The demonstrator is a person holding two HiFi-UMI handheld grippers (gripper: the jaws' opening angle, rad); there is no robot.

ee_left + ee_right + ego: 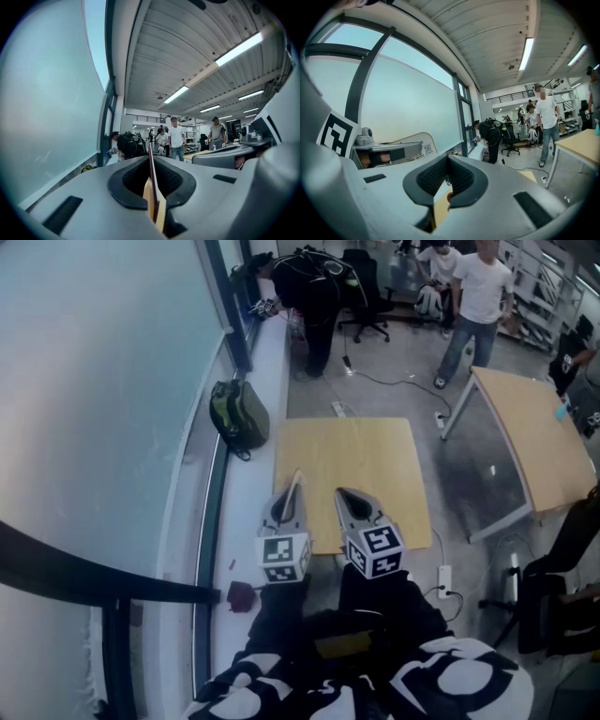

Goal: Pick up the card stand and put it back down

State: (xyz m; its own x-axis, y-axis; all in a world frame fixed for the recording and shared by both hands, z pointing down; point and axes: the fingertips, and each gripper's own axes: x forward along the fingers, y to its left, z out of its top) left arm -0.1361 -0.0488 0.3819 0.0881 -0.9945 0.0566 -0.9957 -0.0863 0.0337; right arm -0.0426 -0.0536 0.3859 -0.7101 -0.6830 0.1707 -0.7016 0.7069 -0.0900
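The card stand [292, 487] is a thin pale board with a printed code, seen edge-on in the head view, and it hangs above the small wooden table [347, 460]. My left gripper [289, 501] is shut on it. In the left gripper view the stand [151, 176] runs as a narrow upright edge between the dark pads [129, 180]. The right gripper view shows the stand's printed face [412, 143] at the left, held above the table. My right gripper [345, 495] hovers just right of the left one, with its tips [447, 158] together and nothing between them.
A green backpack [239, 415] lies on the window ledge at the left. A larger wooden table [539, 442] stands at the right, a power strip [444, 579] lies on the floor, and a dark chair [553, 606] is near the right edge. Several people [480, 296] and an office chair [367, 287] are at the back.
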